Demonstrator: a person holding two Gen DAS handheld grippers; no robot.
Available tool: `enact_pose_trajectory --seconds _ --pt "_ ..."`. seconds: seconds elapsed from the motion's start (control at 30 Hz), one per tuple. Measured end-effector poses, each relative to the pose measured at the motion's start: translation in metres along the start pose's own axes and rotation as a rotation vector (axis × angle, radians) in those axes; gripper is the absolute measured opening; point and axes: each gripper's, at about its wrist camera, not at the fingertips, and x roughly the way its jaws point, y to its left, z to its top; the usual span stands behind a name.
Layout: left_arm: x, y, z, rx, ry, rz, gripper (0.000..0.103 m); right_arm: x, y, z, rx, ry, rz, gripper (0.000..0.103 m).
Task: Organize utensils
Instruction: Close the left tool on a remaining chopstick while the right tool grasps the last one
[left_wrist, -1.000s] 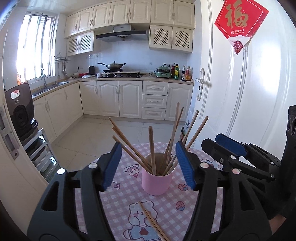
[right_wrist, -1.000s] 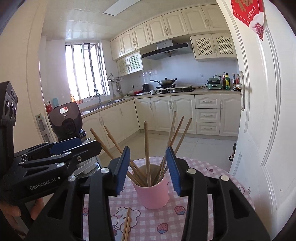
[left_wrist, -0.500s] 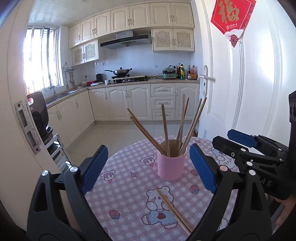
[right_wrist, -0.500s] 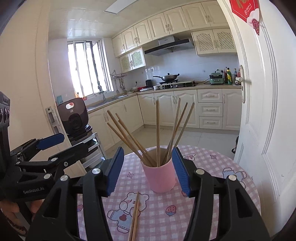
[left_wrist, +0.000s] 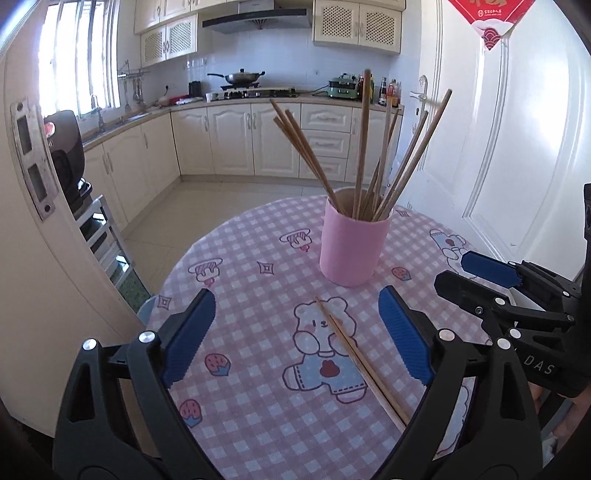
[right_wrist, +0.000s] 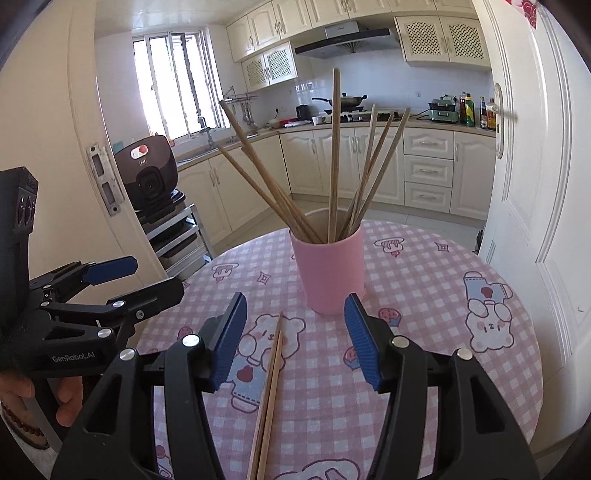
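On left tool (right_wrist: 110, 280): "GenRobot.AI"

Loose chopsticks (right_wrist: 267, 398) near ends cut off by frame edge.

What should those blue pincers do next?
Probably lower the right gripper onto the loose chopsticks lying flat on the tablecloth: its open jaws already straddle them, and the others stand in the pink cup.

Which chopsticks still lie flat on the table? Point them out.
The loose pair on the checked tablecloth, before the pink cup; all others stand inside it.
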Motion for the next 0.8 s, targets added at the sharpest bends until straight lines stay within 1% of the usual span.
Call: enact_pose_trajectory --seconds 0.07,0.17,0.23,0.3,0.33,0.5,0.6,0.67,0.77,0.8 --pt "0.008 0.002 -0.006 -0.01 0.035 -0.006 0.088 0.008 0.001 -0.003 -0.001 0.04 0.009 0.052" --pt "0.023 0.009 -0.015 -0.05 0.105 -0.021 0.088 0.025 0.002 -0.01 -0.014 0.139 0.029 0.052" --pt "0.03 0.013 -0.021 -0.073 0.14 -0.024 0.088 0.044 0.004 -0.019 -0.027 0.237 0.043 0.053" --pt "0.037 0.018 -0.027 -0.094 0.167 -0.026 0.088 0.056 0.008 -0.029 -0.059 0.295 0.028 0.053" --pt "0.04 0.021 -0.03 -0.105 0.183 -0.029 0.088 0.062 0.011 -0.034 -0.082 0.319 0.006 0.053" --pt "0.049 0.025 -0.043 -0.129 0.223 -0.041 0.088 0.078 0.017 -0.053 -0.15 0.379 -0.062 0.053" --pt "0.05 0.027 -0.048 -0.128 0.232 -0.041 0.088 0.081 0.017 -0.058 -0.162 0.387 -0.068 0.053" --pt "0.051 0.028 -0.05 -0.128 0.236 -0.038 0.088 0.081 0.017 -0.059 -0.169 0.387 -0.086 0.053" --pt "0.053 0.03 -0.053 -0.136 0.244 -0.044 0.088 0.085 0.017 -0.061 -0.161 0.399 -0.072 0.055" --pt "0.054 0.03 -0.053 -0.135 0.246 -0.041 0.088 0.087 0.019 -0.06 -0.175 0.401 -0.078 0.055"
